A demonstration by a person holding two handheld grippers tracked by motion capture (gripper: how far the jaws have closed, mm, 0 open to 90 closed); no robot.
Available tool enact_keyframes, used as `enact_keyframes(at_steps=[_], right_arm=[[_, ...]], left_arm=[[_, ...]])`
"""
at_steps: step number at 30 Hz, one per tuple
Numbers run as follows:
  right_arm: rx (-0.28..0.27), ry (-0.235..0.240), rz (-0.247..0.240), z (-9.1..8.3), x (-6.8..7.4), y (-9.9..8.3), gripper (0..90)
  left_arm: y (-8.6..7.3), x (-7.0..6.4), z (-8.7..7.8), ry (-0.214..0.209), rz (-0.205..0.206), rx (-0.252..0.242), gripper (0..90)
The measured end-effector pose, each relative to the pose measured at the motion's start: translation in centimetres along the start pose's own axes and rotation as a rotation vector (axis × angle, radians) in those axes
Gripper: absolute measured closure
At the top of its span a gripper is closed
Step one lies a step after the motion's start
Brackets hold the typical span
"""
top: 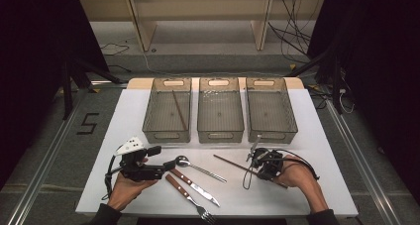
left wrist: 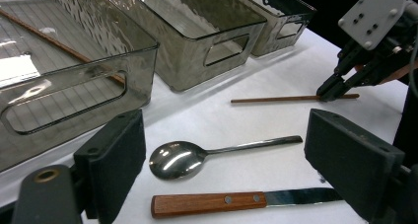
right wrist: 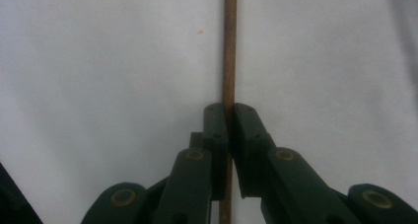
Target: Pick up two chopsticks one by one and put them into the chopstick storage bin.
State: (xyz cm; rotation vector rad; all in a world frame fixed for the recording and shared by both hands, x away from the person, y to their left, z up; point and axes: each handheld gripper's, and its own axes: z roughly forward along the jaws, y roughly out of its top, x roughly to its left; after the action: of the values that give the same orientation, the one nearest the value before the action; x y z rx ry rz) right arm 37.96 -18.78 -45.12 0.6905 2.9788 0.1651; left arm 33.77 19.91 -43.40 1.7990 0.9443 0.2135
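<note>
1. The chopstick [right wrist: 229, 46] runs off the top edge of the right gripper view, and the closed jaws cover part of its lower length.
2. In the left gripper view the knife [left wrist: 236, 202] blade tip is hidden behind the right jaw.
3. The near tines of the fork [top: 190, 199] are cut by the high view's bottom edge.

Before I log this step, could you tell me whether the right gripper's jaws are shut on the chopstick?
Shut: the right gripper has both jaws pressed against the chopstick, no gap.
</note>
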Motion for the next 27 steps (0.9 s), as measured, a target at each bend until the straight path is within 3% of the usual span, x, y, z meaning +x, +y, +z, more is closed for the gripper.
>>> enact_keyframes(at_steps=[4,11,17,21,27], right_arm=[[-0.076,0.021,0.015,-1.0,-0.1,-0.4,85.4],[-0.264,0.049,0.118,-2.9,-0.1,-0.4,85.4],[-0.409,0.04,0.175,-4.4,0.3,0.3,85.3],[-0.507,0.007,0.196,-5.0,0.8,1.1,85.3],[-0.584,0.003,0.218,-5.0,1.5,2.5,85.3]], left_arm=[[0.1,0.0,0.0,0.01,-0.011,0.005,15.5],[0.5,-0.5,0.3,0.027,-0.027,0.022,15.5],[1.3,-1.1,1.0,0.03,-0.063,0.033,15.5],[2.0,-1.6,1.6,0.027,-0.082,0.046,15.6],[3.5,-2.2,2.9,-0.002,-0.115,0.042,15.8]])
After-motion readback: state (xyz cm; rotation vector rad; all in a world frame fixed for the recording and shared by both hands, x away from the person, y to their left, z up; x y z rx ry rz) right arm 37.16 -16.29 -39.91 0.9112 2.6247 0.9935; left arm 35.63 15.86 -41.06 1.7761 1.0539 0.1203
